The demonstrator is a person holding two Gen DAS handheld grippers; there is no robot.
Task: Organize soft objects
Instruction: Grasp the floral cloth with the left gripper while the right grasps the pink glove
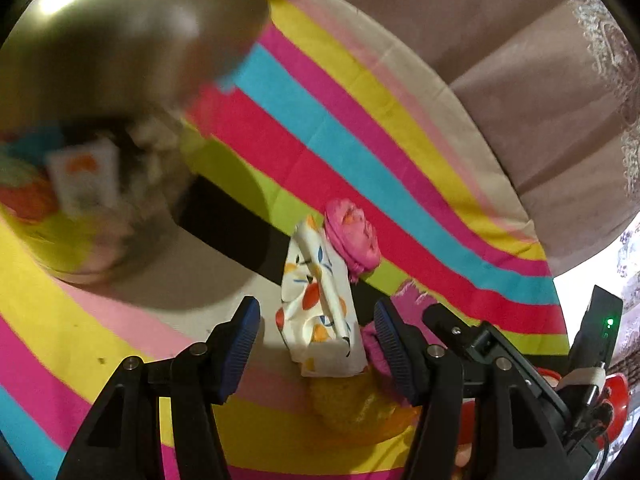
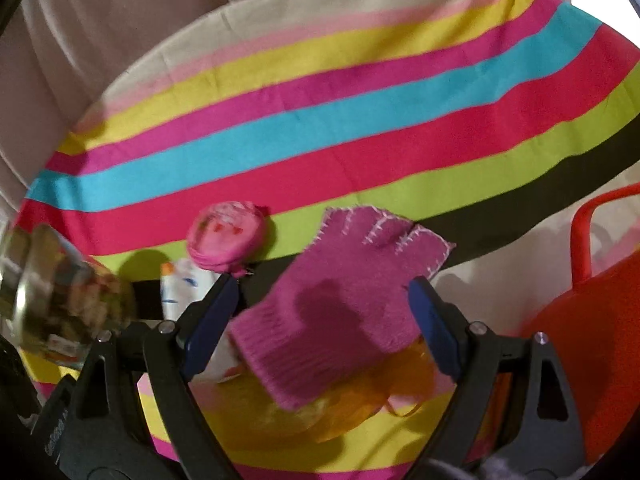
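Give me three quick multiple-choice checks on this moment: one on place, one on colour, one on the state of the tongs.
1. The rolled pink bundle lies
A. inside the steel bowl
B. on the striped cloth, next to the patterned white cloth
C. between the right tongs

2. The knitted glove is
A. magenta
B. blue
C. grey

3. The left tongs are
A. shut on the glove
B. shut on nothing
C. open

Answers: B, it sits on the striped cloth against the patterned white cloth; A, magenta knit with pale stitching; C, blue pads stand apart either side of the patterned cloth.
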